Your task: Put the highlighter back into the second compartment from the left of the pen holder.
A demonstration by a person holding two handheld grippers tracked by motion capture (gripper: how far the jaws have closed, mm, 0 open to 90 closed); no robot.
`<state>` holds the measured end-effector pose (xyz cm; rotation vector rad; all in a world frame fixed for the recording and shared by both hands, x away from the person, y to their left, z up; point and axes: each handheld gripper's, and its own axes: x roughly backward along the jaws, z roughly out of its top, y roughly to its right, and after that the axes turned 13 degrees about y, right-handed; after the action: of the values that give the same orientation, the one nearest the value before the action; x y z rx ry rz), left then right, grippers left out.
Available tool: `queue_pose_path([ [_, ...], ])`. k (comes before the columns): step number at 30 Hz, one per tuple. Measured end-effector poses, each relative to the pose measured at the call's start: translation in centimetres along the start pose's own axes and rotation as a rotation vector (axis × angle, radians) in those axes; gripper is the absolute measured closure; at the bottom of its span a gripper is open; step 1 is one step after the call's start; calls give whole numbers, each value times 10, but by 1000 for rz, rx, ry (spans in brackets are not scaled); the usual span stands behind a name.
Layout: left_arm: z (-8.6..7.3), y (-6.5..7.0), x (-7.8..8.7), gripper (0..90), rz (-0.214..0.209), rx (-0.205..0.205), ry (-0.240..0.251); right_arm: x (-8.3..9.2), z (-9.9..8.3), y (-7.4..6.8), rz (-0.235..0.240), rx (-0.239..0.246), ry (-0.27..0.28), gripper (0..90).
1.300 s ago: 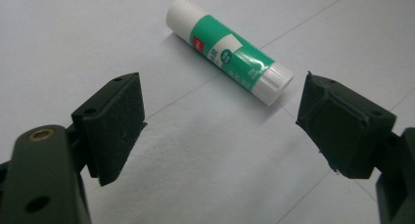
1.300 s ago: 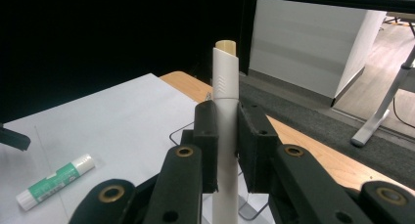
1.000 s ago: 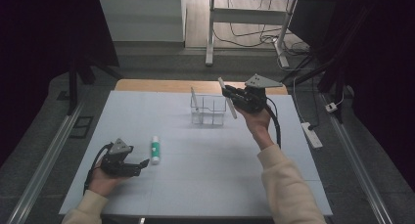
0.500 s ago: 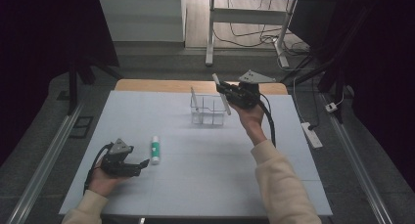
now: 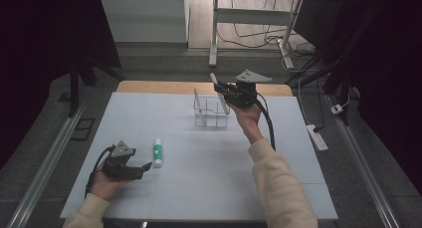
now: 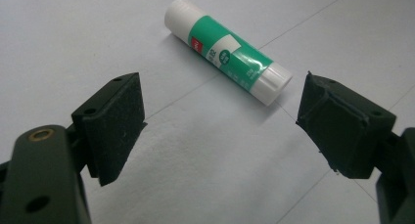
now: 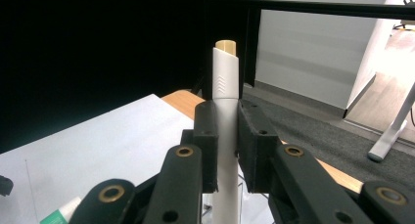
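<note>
A green and white glue stick (image 5: 158, 152) lies on the white table; in the left gripper view the glue stick (image 6: 227, 56) rests just beyond the jaws. My left gripper (image 5: 146, 167) sits low at the front left, open, its pads (image 6: 116, 123) apart with bare table between them. My right gripper (image 5: 222, 92) is held above a clear wire-frame holder (image 5: 210, 113) at the back middle. It is shut on a slim white pen-like stick (image 7: 226, 111) with a tan tip, which stands tilted over the holder. Another white stick (image 5: 197, 101) stands in the holder.
The white table mat (image 5: 209, 188) has a wooden edge (image 5: 149, 86) at the back. A power strip (image 5: 317, 137) lies on the floor to the right. Desk legs and cables stand beyond the table.
My right hand has carried the white stick leftward, from right of the holder to over it. The left gripper and glue stick have stayed where they were.
</note>
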<state>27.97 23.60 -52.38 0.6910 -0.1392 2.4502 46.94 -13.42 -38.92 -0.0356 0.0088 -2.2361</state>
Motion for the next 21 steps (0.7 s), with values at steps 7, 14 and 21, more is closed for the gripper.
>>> queue_pose_path([
  [7, 0, 0, 0, 180, -1, 1, 1, -4, -3, 2, -10, -9, -2, 786],
  [14, 0, 0, -1, 180, 0, -2, 1, -9, -4, 5, -17, -18, 10, 786],
  [21, 0, 0, 0, 180, 1, -2, 1, -19, -8, 5, -15, -30, 27, 786],
])
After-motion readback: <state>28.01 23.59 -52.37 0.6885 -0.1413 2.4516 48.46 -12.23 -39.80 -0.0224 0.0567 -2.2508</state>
